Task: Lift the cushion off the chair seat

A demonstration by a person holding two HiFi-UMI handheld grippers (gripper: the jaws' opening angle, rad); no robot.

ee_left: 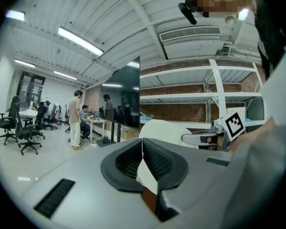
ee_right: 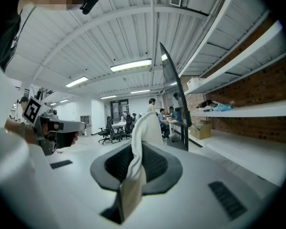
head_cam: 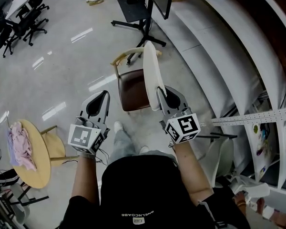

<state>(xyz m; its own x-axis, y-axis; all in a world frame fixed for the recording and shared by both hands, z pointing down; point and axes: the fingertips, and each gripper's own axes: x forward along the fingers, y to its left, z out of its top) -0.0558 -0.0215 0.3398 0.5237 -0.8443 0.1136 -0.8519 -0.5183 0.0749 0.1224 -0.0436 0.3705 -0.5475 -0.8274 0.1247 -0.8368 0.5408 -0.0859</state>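
A cream cushion [head_cam: 151,75] stands on edge above the brown seat [head_cam: 130,93] of a wooden chair [head_cam: 125,55], clear of the seat. My right gripper [head_cam: 164,92] is shut on the cushion's near edge; in the right gripper view the cushion [ee_right: 144,126] runs up from between the pads of that gripper [ee_right: 135,165]. My left gripper [head_cam: 104,96] hovers to the left of the chair, shut and holding nothing. In the left gripper view the shut left gripper [ee_left: 142,157] points at the cushion [ee_left: 164,127], with the right gripper [ee_left: 206,138] beyond it.
A round wooden table [head_cam: 37,163] with a pink cloth [head_cam: 18,144] stands at the left. A screen on a black stand [head_cam: 139,14] is behind the chair. White shelving [head_cam: 224,61] lines the right side. Office chairs [head_cam: 19,23] and people [ee_left: 75,120] are farther off.
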